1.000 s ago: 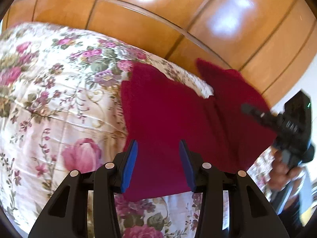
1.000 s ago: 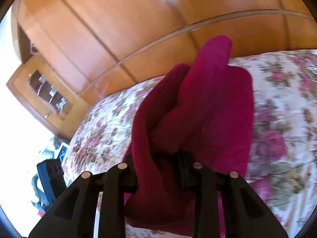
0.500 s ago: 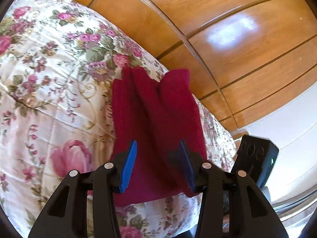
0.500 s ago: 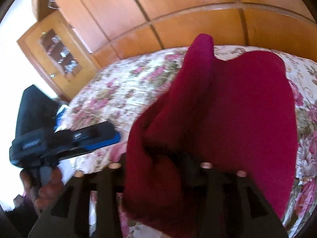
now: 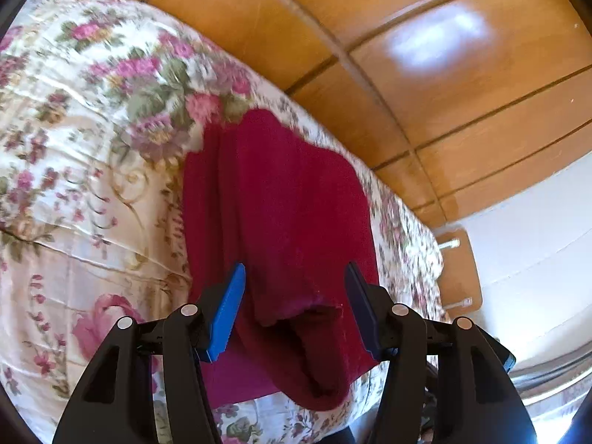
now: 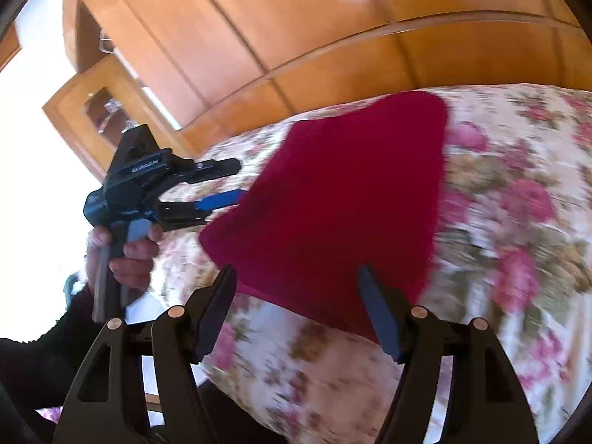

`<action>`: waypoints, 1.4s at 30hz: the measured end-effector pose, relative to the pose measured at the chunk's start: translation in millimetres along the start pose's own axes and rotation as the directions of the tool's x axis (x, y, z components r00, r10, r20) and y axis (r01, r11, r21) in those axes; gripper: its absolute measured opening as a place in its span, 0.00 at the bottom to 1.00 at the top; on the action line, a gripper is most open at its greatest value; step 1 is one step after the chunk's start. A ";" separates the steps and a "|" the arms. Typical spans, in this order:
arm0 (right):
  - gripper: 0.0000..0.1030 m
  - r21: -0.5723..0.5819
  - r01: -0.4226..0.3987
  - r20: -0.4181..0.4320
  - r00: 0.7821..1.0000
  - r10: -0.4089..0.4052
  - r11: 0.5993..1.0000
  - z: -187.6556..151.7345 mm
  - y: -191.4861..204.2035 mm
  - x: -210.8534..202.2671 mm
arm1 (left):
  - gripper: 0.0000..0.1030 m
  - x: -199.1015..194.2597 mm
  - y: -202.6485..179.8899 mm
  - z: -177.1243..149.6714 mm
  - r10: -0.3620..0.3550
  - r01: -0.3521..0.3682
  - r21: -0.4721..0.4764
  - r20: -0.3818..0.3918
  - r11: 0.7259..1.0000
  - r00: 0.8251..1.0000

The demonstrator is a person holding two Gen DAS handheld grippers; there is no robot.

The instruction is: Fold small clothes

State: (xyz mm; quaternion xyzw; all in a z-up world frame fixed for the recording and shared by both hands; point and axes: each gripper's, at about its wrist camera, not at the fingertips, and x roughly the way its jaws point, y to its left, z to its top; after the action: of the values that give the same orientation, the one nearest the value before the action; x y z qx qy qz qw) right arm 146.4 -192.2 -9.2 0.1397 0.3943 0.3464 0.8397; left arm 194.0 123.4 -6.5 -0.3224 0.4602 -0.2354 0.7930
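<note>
Between the jaws of the left gripper (image 5: 294,307): jaws just widened, parted, pads apparently clear of the dark-red garment (image 5: 277,222) under them. Right gripper (image 6: 296,307): jaws just widened, empty, garment directly ahead. Garment lies folded on floral bedspread (image 5: 92,185), long axis running away from left gripper, which sits nearer.

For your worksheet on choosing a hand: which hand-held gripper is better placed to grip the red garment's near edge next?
Probably left: the left hand-held gripper has its jaws open astride the red garment's bunched near edge; the right hand-held gripper sits further back.
</note>
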 end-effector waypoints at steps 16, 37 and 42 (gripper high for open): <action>0.61 -0.043 0.133 -0.009 0.991 -0.133 0.990 -13.2 2.3 5.7 | 0.11 -7.6 -8.1 -11.8 0.194 -0.203 0.113 0.090 0.973 0.977; 0.67 0.074 0.138 0.071 0.987 -0.143 0.988 25.2 -14.9 -23.9 | 0.24 9.0 -88.1 -36.6 0.263 -0.352 0.382 0.266 0.855 0.927; 0.67 0.092 0.119 0.119 0.984 -0.130 0.989 72.8 -12.9 -9.2 | 0.24 27.8 -72.1 -42.8 0.298 -0.367 0.397 0.227 0.841 0.927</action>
State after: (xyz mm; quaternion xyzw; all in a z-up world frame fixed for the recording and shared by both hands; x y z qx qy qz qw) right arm 203.6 -205.0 36.8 0.1714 0.3632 0.2668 0.8761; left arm 163.7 43.0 14.2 -0.0708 0.3817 -0.1641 0.9068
